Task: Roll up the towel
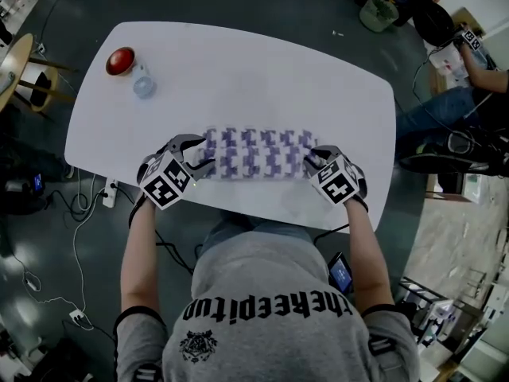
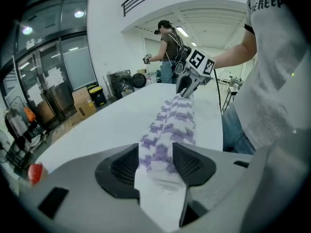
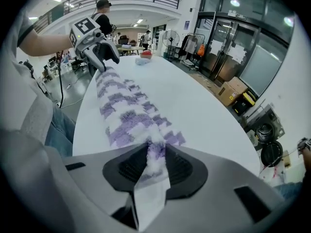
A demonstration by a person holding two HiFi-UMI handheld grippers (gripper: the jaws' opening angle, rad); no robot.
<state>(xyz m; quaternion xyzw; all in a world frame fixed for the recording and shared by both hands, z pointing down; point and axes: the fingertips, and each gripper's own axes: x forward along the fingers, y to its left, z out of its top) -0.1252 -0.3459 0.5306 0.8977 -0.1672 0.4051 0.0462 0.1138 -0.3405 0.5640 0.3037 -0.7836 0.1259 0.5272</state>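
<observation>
So far: the towel (image 1: 254,153) lies as one long, narrow, lumpy band rather than spread flat, so the rolling looks well advanced, though it cannot be told whether the band is truly rolled or only folded and bunched.
Still to do: judging by its loose, uneven look, the band probably needs tightening and evening out along its length before it counts as a neat roll.
Towel's place: it lies on the white oval surface (image 1: 238,78), close to the edge nearest the person, running crosswise from one hand-held gripper to the other.
Left hand-held gripper (image 2: 155,159): its jaws stand fairly wide apart, the towel's left end fills the gap between them and touches both pads, and the hold looks loose.
Right hand-held gripper (image 3: 155,161): its jaws stand narrower and pinch the towel's right end into a thin ridge, a firm hold.
Containers: a small clear cup (image 1: 143,83) stands at the far left of the surface, well apart from the towel, and whether anything is in it is too small to tell.
Beside the cup: a red round object (image 1: 121,60) sits just next to it, and no view shows whether it is a bowl or a solid thing.
</observation>
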